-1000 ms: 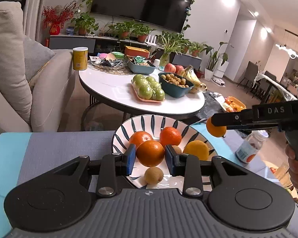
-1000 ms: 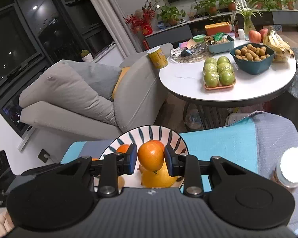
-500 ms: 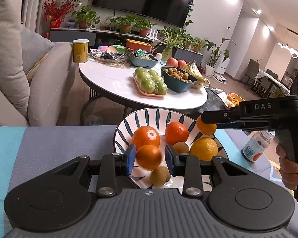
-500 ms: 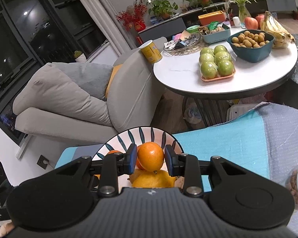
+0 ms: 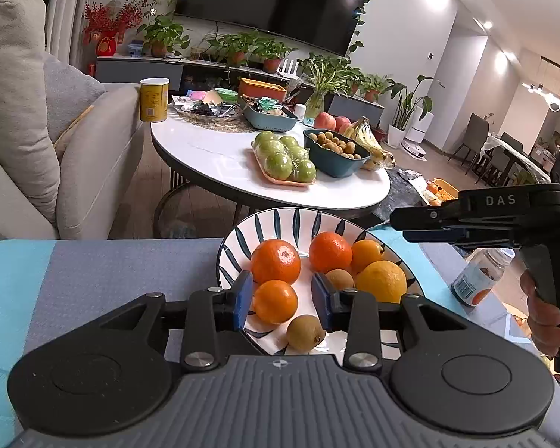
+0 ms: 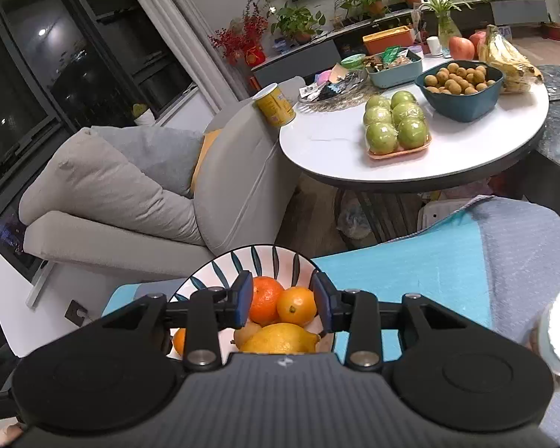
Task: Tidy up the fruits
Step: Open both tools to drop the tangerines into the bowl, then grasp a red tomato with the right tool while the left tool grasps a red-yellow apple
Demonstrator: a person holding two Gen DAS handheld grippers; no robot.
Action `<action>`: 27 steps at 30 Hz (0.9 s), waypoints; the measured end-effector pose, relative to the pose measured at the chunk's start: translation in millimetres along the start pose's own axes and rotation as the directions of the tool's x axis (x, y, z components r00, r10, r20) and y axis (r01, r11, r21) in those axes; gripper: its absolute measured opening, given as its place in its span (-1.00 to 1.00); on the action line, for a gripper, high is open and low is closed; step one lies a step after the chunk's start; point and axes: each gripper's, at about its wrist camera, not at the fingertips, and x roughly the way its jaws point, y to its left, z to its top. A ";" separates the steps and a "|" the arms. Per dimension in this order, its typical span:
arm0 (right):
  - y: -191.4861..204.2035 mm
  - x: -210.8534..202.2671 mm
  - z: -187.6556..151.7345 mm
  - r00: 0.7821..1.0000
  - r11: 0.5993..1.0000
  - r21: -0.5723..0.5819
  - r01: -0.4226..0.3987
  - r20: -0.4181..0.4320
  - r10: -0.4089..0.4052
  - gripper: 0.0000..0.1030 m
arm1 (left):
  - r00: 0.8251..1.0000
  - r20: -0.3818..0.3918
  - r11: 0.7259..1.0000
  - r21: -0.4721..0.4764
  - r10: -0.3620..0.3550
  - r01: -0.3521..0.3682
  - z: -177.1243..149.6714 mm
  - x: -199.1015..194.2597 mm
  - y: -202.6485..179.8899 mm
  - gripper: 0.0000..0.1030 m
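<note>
1. While both hand-held grippers sit over the white ceramic bowl with dark blue leaf stripes (image 5: pixel 280 220), the biggest risk is a knock to it. The bowl stands close to the far edge of the grey-and-turquoise cloth-covered surface (image 5: pixel 112 272), so a finger catching the rim on the way out could tip or shove it off.
2. Left gripper (image 5: pixel 282 298): jaws opening, with the small round orange (image 5: pixel 275 300) between them, low in the bowl at its near side. The right pad is clear of it; I cannot tell whether the left pad touches. If that pad drags while pulling back, the fruit rolls out over the low near rim.
3. Right gripper (image 6: pixel 283 298): jaws opening, gripping nothing. A second small orange (image 6: pixel 296 306) and a darker orange tangerine (image 6: pixel 267 298) lie between the fingers, in the bowl. That orange is perched against the big yellow lemon (image 6: pixel 280 338), so it may settle or roll once the fingers leave.
4. The pile is crowded; any nudge to the lemon shifts its neighbours.
5. The fuzzy brown kiwi (image 5: pixel 305 332) at the near rim, just under the left gripper, is easy to flick out.
6. The clear plastic bottle with a blue label (image 5: pixel 478 280) stands near the person's right hand (image 5: pixel 545 317); a careless swing could topple it.
</note>
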 end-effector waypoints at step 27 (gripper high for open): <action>24.6 -41.3 -92.6 0.995 0.991 -0.108 0.076 -0.060 -0.082 0.49 | 0.999 -0.027 0.999 0.001 -0.046 0.046 -50.6 -66.5 -25.5 -0.22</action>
